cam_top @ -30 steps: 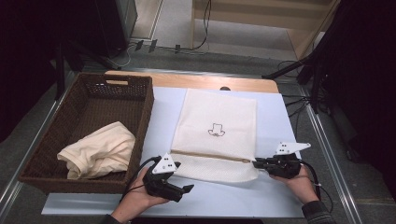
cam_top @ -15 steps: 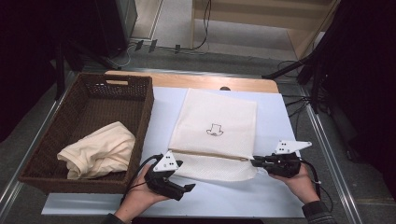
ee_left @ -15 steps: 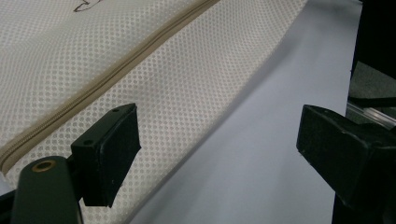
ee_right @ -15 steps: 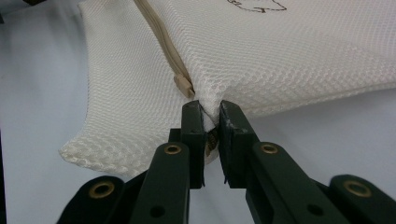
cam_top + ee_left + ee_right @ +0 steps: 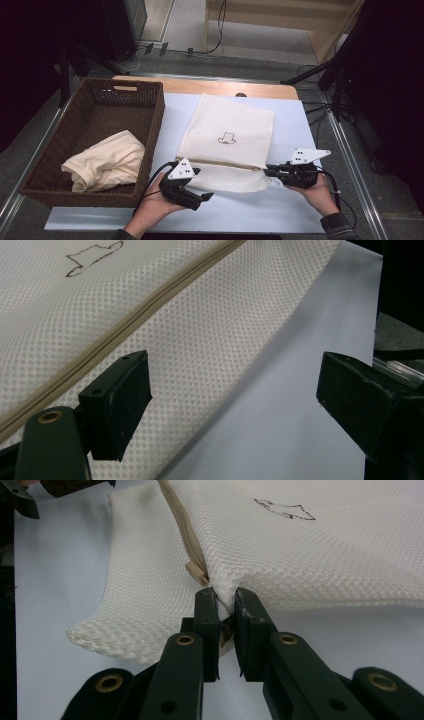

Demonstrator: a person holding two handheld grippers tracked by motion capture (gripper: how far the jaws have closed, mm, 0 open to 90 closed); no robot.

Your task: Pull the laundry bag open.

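We clamp our right gripper point(image 5: 226, 611) on the edge of the mesh laundry bag point(image 5: 227, 134) right at the end of its zipper point(image 5: 182, 527), where the beige pull point(image 5: 196, 573) sits. We judge this pinch anchors the bag so the zipper can be worked. Our left gripper point(image 5: 235, 405) has its jaws wide apart, poised over the bag's near corner and holding nothing. The bag lies flat on the pale blue table mat point(image 5: 300, 210), a soft white honeycomb mesh with a small outline drawing point(image 5: 228, 138) on it. At the left stands a dark woven wicker basket point(image 5: 150, 107) holding a crumpled cream cloth point(image 5: 105, 160), presumably laundry for the bag.
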